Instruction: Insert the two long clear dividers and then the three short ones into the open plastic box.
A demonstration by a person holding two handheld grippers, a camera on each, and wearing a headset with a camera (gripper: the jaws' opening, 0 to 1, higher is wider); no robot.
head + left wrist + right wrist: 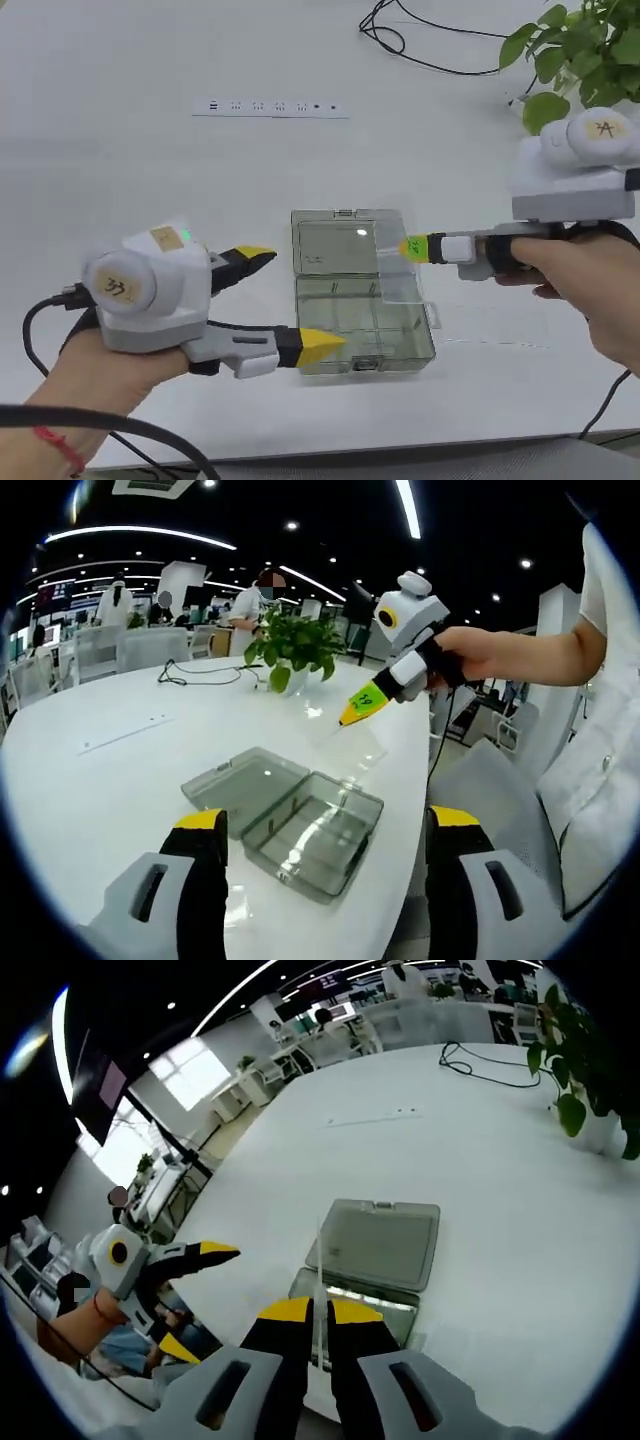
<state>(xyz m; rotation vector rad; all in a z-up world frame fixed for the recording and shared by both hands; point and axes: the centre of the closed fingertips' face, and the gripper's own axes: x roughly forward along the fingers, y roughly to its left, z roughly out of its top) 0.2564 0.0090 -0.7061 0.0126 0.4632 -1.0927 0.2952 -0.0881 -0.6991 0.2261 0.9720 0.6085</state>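
Above the right end of the open plastic box (300,335), which lies near the middle of the white table (120,180) with its lid (340,240) folded flat behind the base, a clear divider (398,272) is held by the right gripper (412,248). Its jaws are closed narrowly on the sheet's upper part. In the right gripper view the sheet is seen edge-on between the yellow tips, hanging down toward the base. The left gripper (300,298) is poised just beside the box's left wall, jaws spread wide with nothing between them. An insertion step is judged to be in hand, the divider being brought to the base and not yet seated; whether its lower edge touches the rim cannot be told. Whether this piece is long or short, and whether other dividers are already fitted, cannot be made out through the clear plastic. For the next move, the sheet's ends would need to be lined up with a pair of facing slots in the walls. It would then be lowered straight and upright to the floor, and the box may need to be steadied by the open left gripper.
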